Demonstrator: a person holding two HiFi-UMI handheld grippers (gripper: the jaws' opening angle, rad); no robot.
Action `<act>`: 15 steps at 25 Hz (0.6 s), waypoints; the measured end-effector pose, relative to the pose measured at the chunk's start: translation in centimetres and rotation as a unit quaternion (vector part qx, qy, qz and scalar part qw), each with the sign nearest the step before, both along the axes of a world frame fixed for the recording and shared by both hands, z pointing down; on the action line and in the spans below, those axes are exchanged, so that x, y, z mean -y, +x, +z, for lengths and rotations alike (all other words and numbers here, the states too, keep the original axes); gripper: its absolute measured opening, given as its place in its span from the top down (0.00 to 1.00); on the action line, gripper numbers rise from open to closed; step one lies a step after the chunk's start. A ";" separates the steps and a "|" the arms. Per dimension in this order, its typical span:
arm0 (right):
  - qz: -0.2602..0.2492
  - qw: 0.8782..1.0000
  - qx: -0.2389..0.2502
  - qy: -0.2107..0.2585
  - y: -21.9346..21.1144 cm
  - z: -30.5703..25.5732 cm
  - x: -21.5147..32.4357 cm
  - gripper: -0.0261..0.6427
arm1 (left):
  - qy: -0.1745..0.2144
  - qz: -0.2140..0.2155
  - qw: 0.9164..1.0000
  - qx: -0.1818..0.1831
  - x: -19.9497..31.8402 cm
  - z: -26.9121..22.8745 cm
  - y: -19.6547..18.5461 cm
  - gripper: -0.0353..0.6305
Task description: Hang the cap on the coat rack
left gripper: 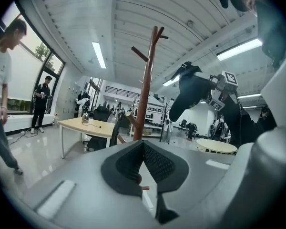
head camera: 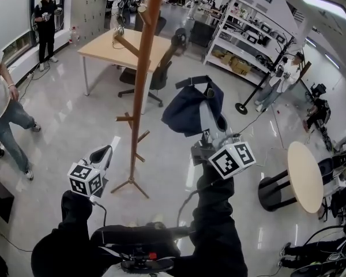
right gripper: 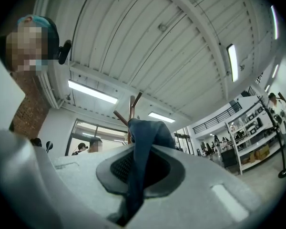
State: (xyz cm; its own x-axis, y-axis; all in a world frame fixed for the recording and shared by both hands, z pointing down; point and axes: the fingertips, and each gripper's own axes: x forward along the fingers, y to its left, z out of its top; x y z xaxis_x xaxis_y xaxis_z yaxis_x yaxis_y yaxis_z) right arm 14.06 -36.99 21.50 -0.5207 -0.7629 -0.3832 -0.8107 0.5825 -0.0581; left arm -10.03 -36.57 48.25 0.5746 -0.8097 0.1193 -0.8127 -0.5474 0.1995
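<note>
White-grey left gripper (head camera: 104,154), jaws closed on nothing, sits low beside the wooden coat rack (head camera: 141,79). Right of the pole, the right gripper (head camera: 210,120) pinches the dark blue cap (head camera: 187,108) aloft, on no peg (head camera: 126,44). That thin fabric pinch could slip, or the cap could miss. Distant shelving (head camera: 254,33) holds cardboard boxes (head camera: 240,67).

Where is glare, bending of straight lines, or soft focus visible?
Head view: lamp glare streaks the glossy floor. Left gripper view: black round border, and the cap is a dark silhouette. Right gripper view: the ceiling ribs curve, and the near cap looks soft.
</note>
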 end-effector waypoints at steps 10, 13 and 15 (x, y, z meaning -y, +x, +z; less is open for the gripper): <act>-0.037 0.998 -0.001 0.056 -2.0 -6.4 1.6 0.94 | 0.003 -0.019 1.000 -0.002 0.9 0.3 -0.9 0.94; -0.043 0.997 -0.001 0.061 -2.3 -7.5 2.0 0.94 | 0.002 -0.025 1.000 -0.003 1.0 0.2 -1.3 0.94; -0.046 0.997 -0.002 0.064 -2.3 -8.2 2.0 0.94 | 0.003 -0.029 1.000 -0.003 0.9 0.2 -1.3 0.94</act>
State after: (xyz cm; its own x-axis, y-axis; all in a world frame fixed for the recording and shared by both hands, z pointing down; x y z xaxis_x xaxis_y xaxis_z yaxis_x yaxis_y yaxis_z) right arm 11.74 -39.02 13.32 -0.5882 -0.6560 -0.4728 -0.7530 0.6575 0.0245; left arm -11.33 -37.45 48.42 0.5279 -0.8420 0.1113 -0.8417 -0.5012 0.2008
